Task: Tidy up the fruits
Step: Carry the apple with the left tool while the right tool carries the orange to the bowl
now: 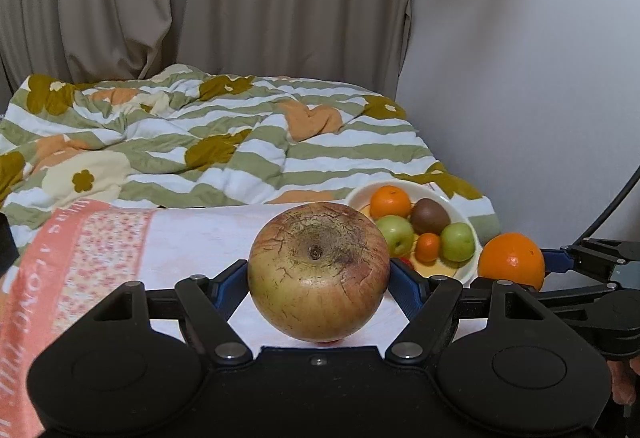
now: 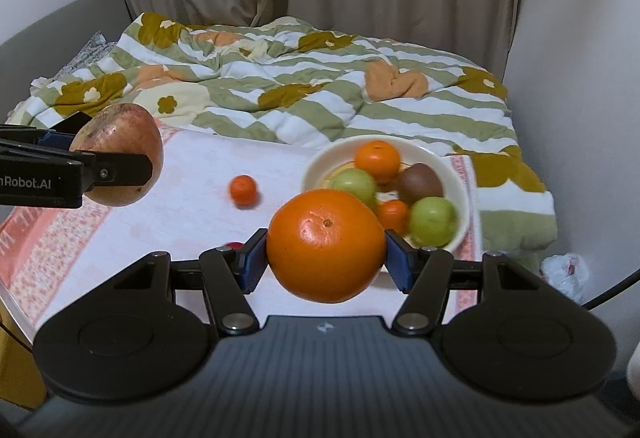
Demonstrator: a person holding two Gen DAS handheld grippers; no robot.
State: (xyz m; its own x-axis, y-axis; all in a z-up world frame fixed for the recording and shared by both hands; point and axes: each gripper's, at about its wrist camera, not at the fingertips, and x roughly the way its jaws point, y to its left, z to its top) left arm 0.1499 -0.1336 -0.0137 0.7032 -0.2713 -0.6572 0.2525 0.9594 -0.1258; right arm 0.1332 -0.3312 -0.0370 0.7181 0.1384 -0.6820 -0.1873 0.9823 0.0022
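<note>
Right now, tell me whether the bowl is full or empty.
Partly full: the bowl holds an orange, a kiwi, two green fruits and a small orange.

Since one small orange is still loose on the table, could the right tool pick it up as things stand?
Probably not yet: the right tool is shut on a big orange. The way to the small orange looks free.

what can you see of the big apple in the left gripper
The big apple is round and dull, yellow-green flushed reddish-brown, its skin crazed with fine cracks around the dark dimple that faces the left wrist camera. The left gripper holds it clear of the pink-bordered cloth, one blue-padded finger pressed against each side. In the right wrist view it hangs left of the bowl, its redder flank showing.
</note>
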